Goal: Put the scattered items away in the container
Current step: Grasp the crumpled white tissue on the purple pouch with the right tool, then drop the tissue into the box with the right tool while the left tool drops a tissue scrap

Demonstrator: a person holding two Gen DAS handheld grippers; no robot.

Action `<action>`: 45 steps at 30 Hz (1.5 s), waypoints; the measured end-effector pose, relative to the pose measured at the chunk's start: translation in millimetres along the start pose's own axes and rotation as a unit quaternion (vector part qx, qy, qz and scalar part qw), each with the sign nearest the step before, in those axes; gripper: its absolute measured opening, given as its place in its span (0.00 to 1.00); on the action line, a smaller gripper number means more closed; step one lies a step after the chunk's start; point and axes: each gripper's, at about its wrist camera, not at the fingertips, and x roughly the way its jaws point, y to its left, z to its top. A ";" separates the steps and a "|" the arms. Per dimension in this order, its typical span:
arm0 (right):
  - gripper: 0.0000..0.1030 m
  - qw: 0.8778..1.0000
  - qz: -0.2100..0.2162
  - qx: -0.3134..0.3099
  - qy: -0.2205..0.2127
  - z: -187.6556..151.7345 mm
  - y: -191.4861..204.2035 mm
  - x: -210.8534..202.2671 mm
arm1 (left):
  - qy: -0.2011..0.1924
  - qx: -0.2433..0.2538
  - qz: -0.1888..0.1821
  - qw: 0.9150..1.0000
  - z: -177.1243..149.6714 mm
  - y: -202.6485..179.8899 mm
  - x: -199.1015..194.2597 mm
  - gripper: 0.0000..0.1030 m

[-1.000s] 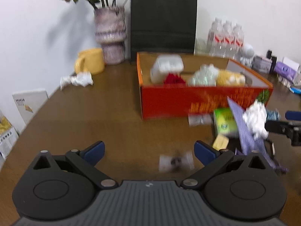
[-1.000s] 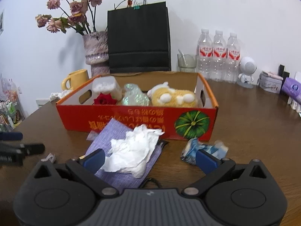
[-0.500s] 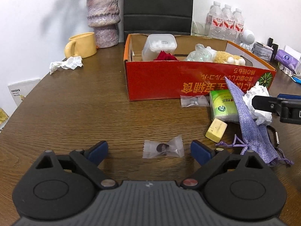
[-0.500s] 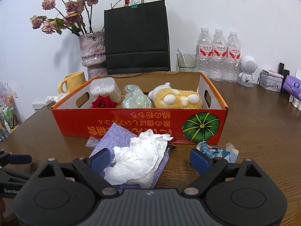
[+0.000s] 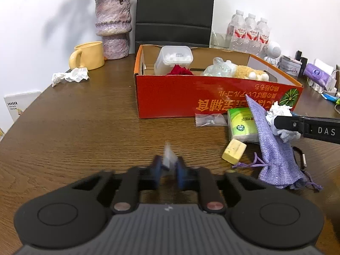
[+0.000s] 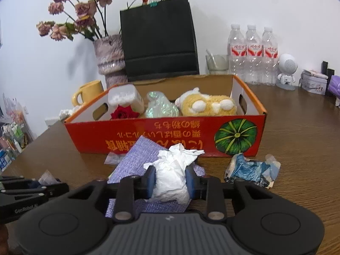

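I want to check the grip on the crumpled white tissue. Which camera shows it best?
The right wrist view: the crumpled white tissue sits centred and sharp, squeezed in the right gripper over the purple pouch. The left wrist view shows it small at the right edge, partly behind a black finger.

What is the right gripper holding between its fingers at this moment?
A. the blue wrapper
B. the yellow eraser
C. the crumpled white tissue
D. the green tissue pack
C: in the right wrist view the right gripper is closed on the crumpled white tissue, which sits over the purple pouch; the blue wrapper lies apart on the table.
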 end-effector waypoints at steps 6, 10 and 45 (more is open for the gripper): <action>0.25 1.000 0.008 0.002 -0.020 -2.1 -1.1 -9.5 | -0.008 0.000 -0.001 1.000 -2.4 -2.4 -5.5 0.10; 0.25 0.999 0.012 0.005 -0.031 -2.0 -2.7 -16.0 | -0.018 -0.002 -0.005 1.000 -1.1 -3.0 -12.0 0.10; 0.25 0.999 -0.011 -0.034 0.018 98.1 -37.9 74.9 | -0.033 -0.044 -0.034 0.998 133.6 -46.0 93.8 0.10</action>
